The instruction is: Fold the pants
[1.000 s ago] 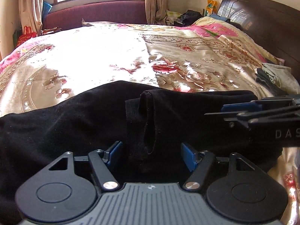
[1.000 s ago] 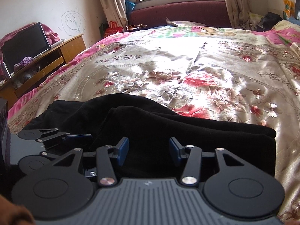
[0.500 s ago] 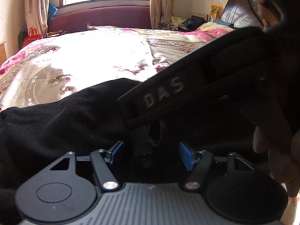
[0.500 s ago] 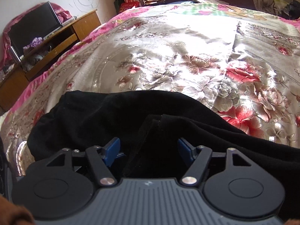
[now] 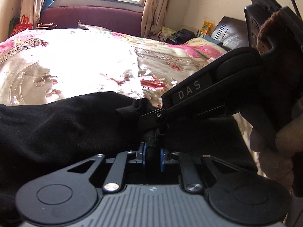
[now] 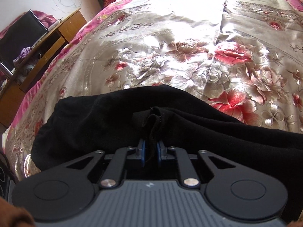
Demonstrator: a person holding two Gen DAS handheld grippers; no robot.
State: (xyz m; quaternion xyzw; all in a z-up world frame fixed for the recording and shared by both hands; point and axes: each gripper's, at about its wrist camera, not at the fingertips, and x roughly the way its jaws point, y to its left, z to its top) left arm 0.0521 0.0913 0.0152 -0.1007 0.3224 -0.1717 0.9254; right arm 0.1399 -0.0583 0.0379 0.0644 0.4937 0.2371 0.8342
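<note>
Black pants (image 5: 56,128) lie across the near part of a floral bedspread (image 5: 75,66). In the left wrist view my left gripper (image 5: 152,149) is shut on a raised fold of the black cloth. My right gripper (image 5: 149,121) comes in from the right just beyond it, nipping the same bunched edge, with a person's hand (image 5: 274,141) on its handle. In the right wrist view my right gripper (image 6: 151,149) has its jaws closing, and a ridge of the pants (image 6: 94,117) is pinched between its blue pads.
The bedspread (image 6: 189,47) stretches far beyond the pants. A dark headboard (image 5: 233,32) stands at the right with clutter beside it. A maroon bench (image 5: 90,17) sits under the window. Left of the bed stands a wooden desk (image 6: 47,43) with a television (image 6: 20,36).
Both grippers went from wide open to pinched on the black cloth. The right gripper swung left across the left wrist view, down to the fold, which now stands bunched up.
</note>
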